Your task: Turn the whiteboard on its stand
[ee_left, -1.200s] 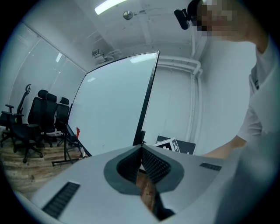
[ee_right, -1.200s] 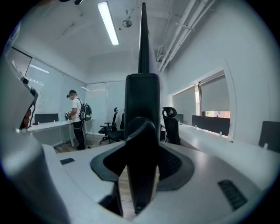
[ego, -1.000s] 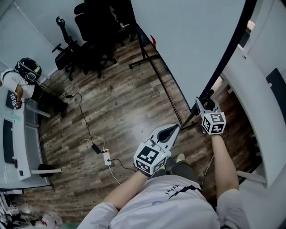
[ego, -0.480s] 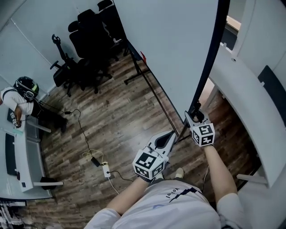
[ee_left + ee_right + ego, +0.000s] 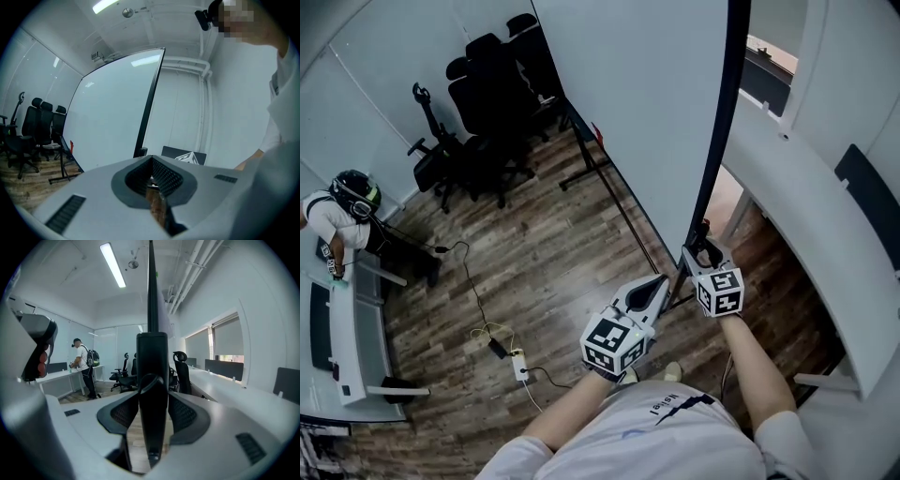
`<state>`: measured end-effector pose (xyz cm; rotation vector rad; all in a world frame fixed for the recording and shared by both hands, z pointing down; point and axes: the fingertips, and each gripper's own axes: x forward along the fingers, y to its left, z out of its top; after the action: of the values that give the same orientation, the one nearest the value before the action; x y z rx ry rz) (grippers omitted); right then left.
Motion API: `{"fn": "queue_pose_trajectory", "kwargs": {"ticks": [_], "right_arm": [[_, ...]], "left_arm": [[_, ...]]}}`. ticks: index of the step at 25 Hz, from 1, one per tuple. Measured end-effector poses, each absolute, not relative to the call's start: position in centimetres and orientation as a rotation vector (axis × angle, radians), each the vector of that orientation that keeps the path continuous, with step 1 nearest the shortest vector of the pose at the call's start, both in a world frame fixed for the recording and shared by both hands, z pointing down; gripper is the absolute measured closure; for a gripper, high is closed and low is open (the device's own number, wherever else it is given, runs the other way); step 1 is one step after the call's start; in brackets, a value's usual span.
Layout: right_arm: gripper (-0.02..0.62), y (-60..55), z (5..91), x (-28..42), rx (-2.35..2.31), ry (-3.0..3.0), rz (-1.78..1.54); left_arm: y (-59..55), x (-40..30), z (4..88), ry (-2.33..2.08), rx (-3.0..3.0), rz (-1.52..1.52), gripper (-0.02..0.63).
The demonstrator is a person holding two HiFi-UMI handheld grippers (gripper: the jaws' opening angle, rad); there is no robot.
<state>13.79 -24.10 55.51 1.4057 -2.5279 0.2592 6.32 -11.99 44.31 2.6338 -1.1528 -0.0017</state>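
The whiteboard [image 5: 647, 103] stands upright on its black stand, edge-on to me. Its black side post [image 5: 717, 141] runs down to my right gripper [image 5: 703, 253], which is shut on it; in the right gripper view the post [image 5: 152, 376] fills the space between both pads of that gripper [image 5: 152, 413]. My left gripper [image 5: 654, 286] hangs just left of the post near the board's lower corner, shut and with nothing in it. In the left gripper view the left gripper [image 5: 152, 187] points at the board [image 5: 112, 108] and its post [image 5: 150, 108], apart from both.
The stand's foot bar [image 5: 619, 202] runs along the wooden floor. Several black office chairs [image 5: 487, 103] stand behind the board. A person [image 5: 347, 202] is at a white desk [image 5: 347, 328] at far left. A power strip with cable [image 5: 517, 361] lies nearby. A long white counter [image 5: 806, 197] is on the right.
The right gripper, still holding the post, has shifted left and nearer in the head view, and the board's edge now appears more upright. The left gripper has moved slightly alongside it.
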Motion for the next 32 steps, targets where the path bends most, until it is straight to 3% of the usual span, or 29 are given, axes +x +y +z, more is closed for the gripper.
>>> {"fn": "queue_pose_trajectory", "kwargs": {"ticks": [16, 24, 32], "right_arm": [[0.413, -18.4, 49.2, 15.1, 1.386, -2.625, 0.235], [0.535, -16.6, 45.2, 15.7, 1.42, -2.716, 0.201], [0.581, -15.6, 44.0, 14.9, 1.363, -2.761, 0.183]], "left_arm": [[-12.5, 9.5, 44.9, -1.094, 2.637, 0.015, 0.594], [-13.1, 10.0, 44.1, -1.115, 2.646, 0.005, 0.594], [-13.0, 10.6, 43.5, -1.134, 2.659, 0.004, 0.594]]}}
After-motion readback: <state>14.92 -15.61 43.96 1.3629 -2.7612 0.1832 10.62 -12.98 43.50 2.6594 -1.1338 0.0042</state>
